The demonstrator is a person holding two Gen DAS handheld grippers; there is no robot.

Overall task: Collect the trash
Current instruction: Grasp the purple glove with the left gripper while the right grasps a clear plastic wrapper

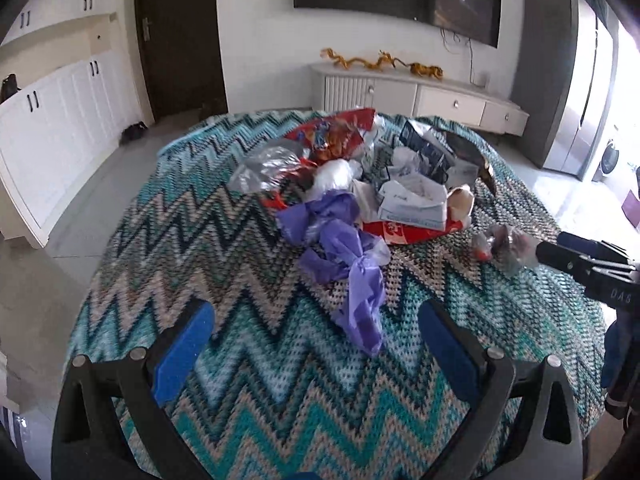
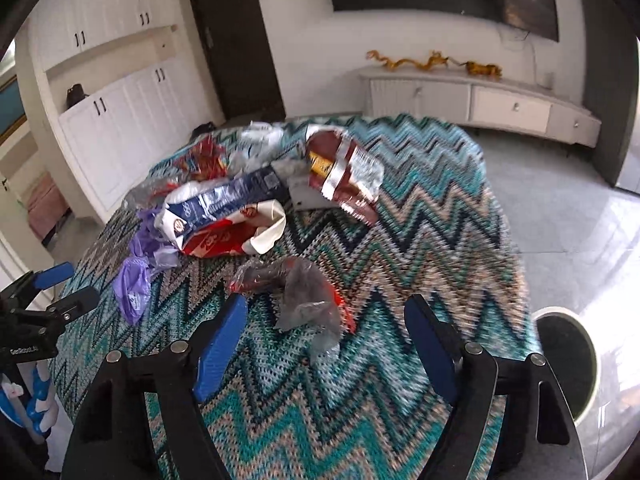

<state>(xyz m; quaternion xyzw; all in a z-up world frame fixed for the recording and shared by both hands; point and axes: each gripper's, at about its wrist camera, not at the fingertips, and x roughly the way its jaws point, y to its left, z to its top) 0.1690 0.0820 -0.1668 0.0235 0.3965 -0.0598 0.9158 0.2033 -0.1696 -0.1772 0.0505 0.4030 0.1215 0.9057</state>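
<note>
We hold both claws, left claw [image 1: 316,356] and right claw [image 2: 326,344], released, the right claw ahead of the clear wrapper [image 2: 302,300]; next we clench it.

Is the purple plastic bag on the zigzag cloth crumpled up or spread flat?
Crumpled. The purple plastic bag lies bunched and twisted in folds on the zigzag cloth, one end trailing toward the left tongs.

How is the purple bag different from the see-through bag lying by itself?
The purple bag is solid lilac; the clear bag is see-through with red bits inside. The purple bag lies stretched out long against the trash pile; the clear bag lies crumpled, apart from the pile. Both are crinkly plastic on the zigzag cloth.
</note>
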